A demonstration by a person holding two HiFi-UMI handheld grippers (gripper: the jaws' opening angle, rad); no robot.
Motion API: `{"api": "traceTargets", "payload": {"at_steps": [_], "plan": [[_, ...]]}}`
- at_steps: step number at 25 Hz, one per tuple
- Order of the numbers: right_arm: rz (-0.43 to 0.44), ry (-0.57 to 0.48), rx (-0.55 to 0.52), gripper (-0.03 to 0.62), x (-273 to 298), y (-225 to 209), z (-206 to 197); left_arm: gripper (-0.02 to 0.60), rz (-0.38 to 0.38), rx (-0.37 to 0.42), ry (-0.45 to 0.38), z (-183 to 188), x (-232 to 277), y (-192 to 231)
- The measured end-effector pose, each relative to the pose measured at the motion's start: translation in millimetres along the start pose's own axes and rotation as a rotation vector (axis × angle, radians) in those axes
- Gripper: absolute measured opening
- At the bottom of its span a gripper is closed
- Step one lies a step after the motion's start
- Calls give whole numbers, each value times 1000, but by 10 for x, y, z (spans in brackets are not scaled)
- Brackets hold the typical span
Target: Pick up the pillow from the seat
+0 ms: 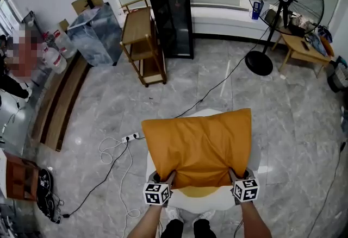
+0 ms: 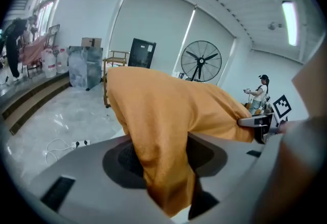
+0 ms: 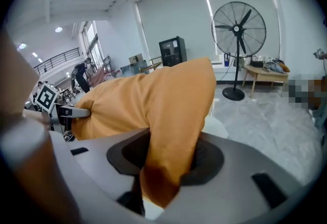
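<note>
So the orange pillow (image 1: 198, 144) hangs just above the white seat (image 1: 209, 202), pinched at its two near corners. The left gripper (image 1: 166, 180) is clamped on one corner and the right gripper (image 1: 235, 176) on the other. Both forearms reach forward side by side over the seat's near edge, angled down.

Seat (image 1: 215, 202): mostly covered by the pillow (image 1: 198, 147); only a pale rim shows, shape underneath not readable.
Left tongs (image 2: 168, 177), right tongs (image 3: 161, 172): pads buried in orange fabric pinched between the jaws.
Forearms (image 1: 145, 226): cut by head view's lower edge.
Bystander (image 1: 10, 87): cropped at left edge.
</note>
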State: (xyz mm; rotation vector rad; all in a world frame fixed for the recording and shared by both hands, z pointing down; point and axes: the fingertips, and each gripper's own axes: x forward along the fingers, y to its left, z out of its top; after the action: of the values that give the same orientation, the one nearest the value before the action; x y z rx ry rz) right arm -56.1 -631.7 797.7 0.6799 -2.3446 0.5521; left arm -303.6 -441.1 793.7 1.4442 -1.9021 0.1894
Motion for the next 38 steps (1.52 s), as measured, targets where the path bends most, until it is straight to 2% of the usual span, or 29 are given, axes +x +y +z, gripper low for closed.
{"api": "traceTargets", "payload": {"at_steps": [5, 9, 14, 23, 29, 38], "plan": [[-8, -113, -16, 164, -647, 342, 440, 229, -13, 65, -85, 503, -724, -188], [5, -199, -50, 166, -1128, 601, 860, 230, -11, 86, -157, 899, -1225, -296], [-16, -344, -112, 164, -1611, 865, 1507, 235, -12, 137, -287, 1510, -1733, -414], [-69, -575, -169, 164, -2439, 1200, 2221, 238, 14, 231, -533, 2209, -2594, -755], [-92, -706, -189, 164, -2884, 1413, 2495, 241, 15, 296, -664, 2568, -3021, -886], [-102, -750, -214, 161, -3045, 1494, 2588, 247, 10, 296, -700, 2617, -3198, -929]]}}
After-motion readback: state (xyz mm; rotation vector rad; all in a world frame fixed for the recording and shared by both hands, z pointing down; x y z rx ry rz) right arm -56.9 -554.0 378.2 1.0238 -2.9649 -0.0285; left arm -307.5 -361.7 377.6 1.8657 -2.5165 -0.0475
